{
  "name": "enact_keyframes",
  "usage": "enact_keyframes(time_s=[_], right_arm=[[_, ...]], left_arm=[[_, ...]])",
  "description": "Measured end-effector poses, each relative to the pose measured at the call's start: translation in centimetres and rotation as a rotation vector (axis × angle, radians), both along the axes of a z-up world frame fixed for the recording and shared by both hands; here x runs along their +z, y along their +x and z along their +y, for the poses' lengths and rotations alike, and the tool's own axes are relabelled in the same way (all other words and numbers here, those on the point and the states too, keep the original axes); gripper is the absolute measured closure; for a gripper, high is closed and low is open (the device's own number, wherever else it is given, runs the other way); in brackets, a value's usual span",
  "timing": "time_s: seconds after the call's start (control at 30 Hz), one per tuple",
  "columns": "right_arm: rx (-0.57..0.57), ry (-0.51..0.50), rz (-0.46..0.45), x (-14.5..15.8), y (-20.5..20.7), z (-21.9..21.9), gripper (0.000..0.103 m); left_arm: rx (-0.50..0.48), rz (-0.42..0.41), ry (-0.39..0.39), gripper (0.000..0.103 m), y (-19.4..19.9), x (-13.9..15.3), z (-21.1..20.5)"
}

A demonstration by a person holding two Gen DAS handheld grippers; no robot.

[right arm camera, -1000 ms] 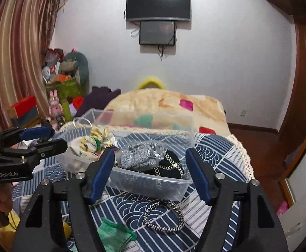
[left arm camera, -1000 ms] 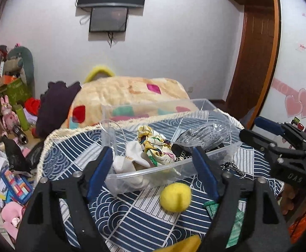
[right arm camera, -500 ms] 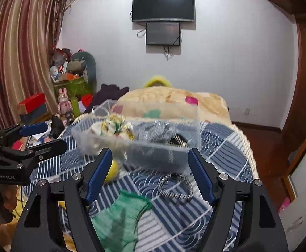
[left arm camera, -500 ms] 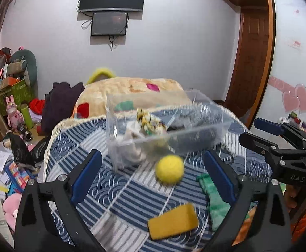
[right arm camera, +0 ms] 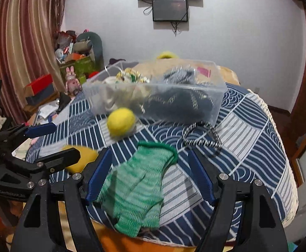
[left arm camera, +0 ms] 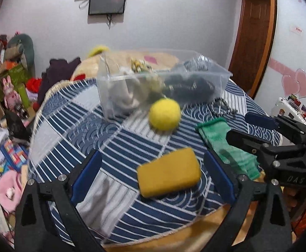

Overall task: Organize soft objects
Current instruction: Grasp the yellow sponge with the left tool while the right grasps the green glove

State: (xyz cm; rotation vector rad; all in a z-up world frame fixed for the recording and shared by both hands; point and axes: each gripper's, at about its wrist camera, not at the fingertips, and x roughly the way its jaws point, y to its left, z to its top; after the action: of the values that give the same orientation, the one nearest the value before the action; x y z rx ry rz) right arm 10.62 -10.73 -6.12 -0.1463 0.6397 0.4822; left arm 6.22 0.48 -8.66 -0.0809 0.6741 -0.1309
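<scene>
A heap of clutter fills the left edge of the left wrist view, with a pink rabbit toy standing in it, and a dark screen hangs on the wall at the top centre. The round table's blue patterned cloth spreads across the middle of the frame. The left gripper hangs low at the bottom centre, its blue-padded fingers spread wide with nothing between them, and a yellow sponge lies flat on the cloth in the gap. Just above it sits a fuzzy yellow ball, close against the front wall of a clear plastic bin; the bin holds pale fabric at its left end, a yellow-and-white patterned piece in the middle, and dark cloth at the right. To the right of the ball lies a ribbed green glove, limp and wrinkled, with a black-and-white braided cord above it by the bin's right corner. In the right wrist view the right gripper is likewise spread and empty, low over the green glove's cuff end, near the table's front edge.
</scene>
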Motion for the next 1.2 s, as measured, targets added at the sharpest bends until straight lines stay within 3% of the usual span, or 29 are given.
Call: enact_keyframes(time_s=[0.17,0.33,0.47,0.6,0.83,1.2], right_arm=[[0.024,-0.015,0.038,-1.2,-0.2,0.3,0.033],[0.054,0.017,0.105,-2.2,0.1,0.0,0.052],[0.073,0.031,0.111,-2.2,0.0,0.0,0.073],[0.071,0.046,0.107,-2.1,-0.1,-0.3,0.087],[0.057,0.058,0.061,-0.8,-0.6,-0.5,0.090],[0.008,0.101,-0.074,3.6,1.2,-1.0,0.090]], left_arm=[[-0.002,0.039,-0.017,0.005,0.1,-1.3,-0.1],[-0.004,0.036,-0.038,0.007,0.1,-2.2,-0.2],[-0.062,0.050,-0.063,0.034,0.3,-2.5,-0.5],[-0.073,0.042,-0.069,0.038,0.1,-2.6,-0.8],[-0.056,0.016,-0.065,0.038,-0.1,-1.5,-0.3],[0.007,-0.100,-0.067,0.038,1.5,3.2,1.9]])
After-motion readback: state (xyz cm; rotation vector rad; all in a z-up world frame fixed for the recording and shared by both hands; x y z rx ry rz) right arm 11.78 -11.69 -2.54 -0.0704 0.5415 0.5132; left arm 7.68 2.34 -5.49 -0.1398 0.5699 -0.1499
